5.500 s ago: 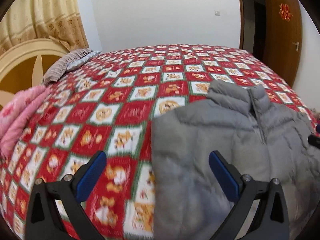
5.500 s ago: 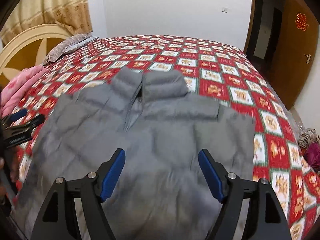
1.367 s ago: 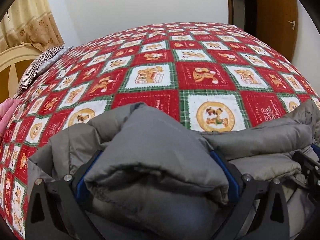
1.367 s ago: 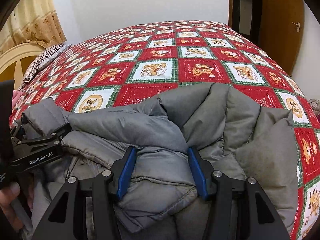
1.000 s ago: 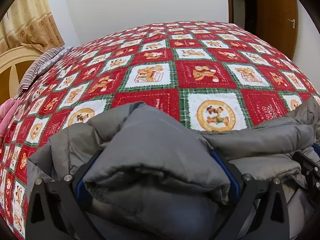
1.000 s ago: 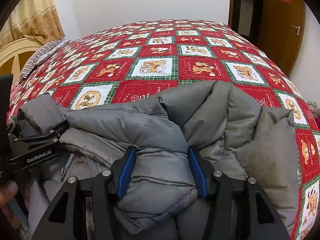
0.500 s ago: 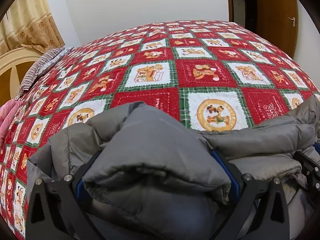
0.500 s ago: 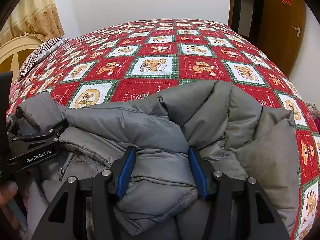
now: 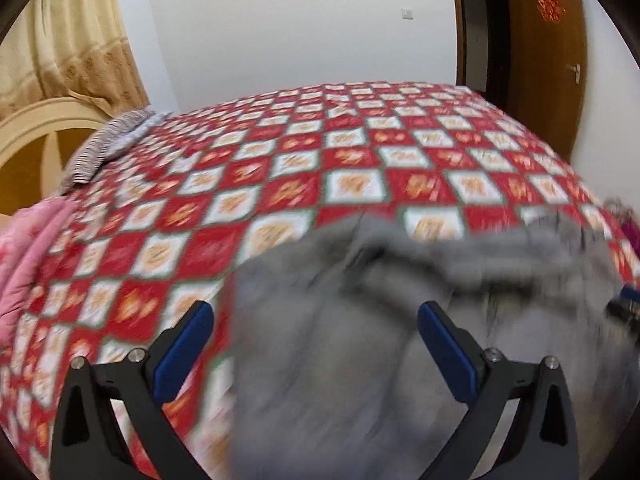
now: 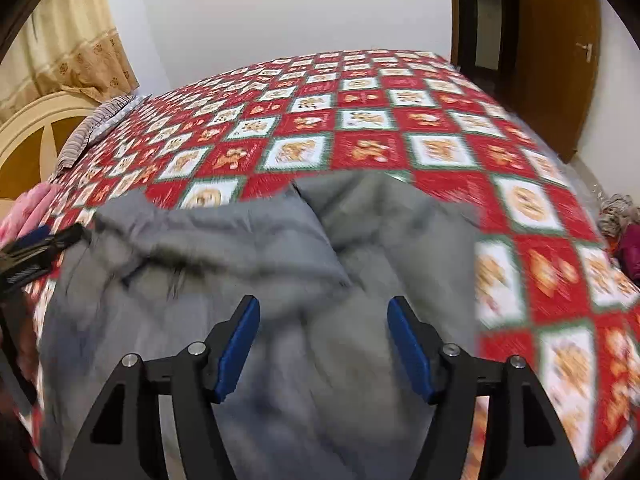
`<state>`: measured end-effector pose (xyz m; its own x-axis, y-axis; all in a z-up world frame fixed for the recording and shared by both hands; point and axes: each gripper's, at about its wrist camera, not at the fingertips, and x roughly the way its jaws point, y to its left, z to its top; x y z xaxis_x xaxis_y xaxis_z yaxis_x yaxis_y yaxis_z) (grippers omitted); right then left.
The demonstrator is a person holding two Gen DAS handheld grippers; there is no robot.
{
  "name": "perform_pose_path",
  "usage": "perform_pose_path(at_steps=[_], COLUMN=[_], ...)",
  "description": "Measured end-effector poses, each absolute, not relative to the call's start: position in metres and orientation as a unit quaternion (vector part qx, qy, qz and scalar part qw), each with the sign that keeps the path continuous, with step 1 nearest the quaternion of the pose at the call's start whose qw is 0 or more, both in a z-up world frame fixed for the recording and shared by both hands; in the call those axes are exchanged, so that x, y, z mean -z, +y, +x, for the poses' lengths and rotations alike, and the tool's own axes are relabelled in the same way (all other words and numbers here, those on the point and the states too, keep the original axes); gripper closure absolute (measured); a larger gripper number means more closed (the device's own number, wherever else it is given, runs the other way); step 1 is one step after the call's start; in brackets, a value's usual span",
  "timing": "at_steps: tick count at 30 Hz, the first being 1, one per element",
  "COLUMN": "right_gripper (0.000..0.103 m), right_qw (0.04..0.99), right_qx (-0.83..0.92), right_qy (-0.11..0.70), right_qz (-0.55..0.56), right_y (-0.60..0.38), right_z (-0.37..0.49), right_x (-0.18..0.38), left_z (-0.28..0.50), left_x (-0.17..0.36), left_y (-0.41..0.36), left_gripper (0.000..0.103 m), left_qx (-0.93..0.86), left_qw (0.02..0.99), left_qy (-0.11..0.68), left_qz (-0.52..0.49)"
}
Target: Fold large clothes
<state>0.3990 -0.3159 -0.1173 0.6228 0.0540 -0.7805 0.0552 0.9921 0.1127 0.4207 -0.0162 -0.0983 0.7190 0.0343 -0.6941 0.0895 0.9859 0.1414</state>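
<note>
A grey puffer jacket (image 10: 240, 280) lies bunched and folded over on the red patchwork bedspread (image 10: 360, 128). It also shows in the left wrist view (image 9: 360, 340), blurred. My left gripper (image 9: 314, 344) is open above the jacket's left edge, holding nothing. My right gripper (image 10: 322, 344) is open above the middle of the jacket, holding nothing. The left gripper also shows at the far left of the right wrist view (image 10: 32, 256).
A pink quilt (image 9: 28, 256) lies at the bed's left edge. A striped pillow (image 9: 108, 144) sits by the cream headboard (image 9: 36, 132). A brown door (image 9: 544, 60) stands at the right. Some clothes (image 10: 622, 224) lie beyond the bed's right edge.
Both grippers have opened and let go of the jacket. They have pulled back and up, and the jacket has dropped onto the bed. Both views are blurred by motion.
</note>
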Motion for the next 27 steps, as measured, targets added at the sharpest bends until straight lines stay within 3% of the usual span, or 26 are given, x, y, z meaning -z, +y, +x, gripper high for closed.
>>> perform_pose_path(at_steps=[11, 17, 27], right_gripper=[0.035, 0.035, 0.035], right_qw=[0.882, 0.885, 0.889], right_qx=[0.031, 0.038, 0.011], right_qy=[0.46, 0.444, 0.437], right_qz=[0.1, 0.136, 0.134], right_y=[-0.356, -0.363, -0.342], right_z=[0.199, 0.115, 0.044], right_x=[0.157, 0.163, 0.174], left_z=[0.235, 0.187, 0.141], left_x=[0.165, 0.158, 0.176], left_y=[0.055, 0.04, 0.052], left_gripper=[0.0, 0.0, 0.0], left_qx=[-0.004, 0.029, 0.037], left_qw=[0.89, 0.899, 0.889], left_qy=[0.446, 0.429, 0.453], left_qz=[0.096, 0.082, 0.057])
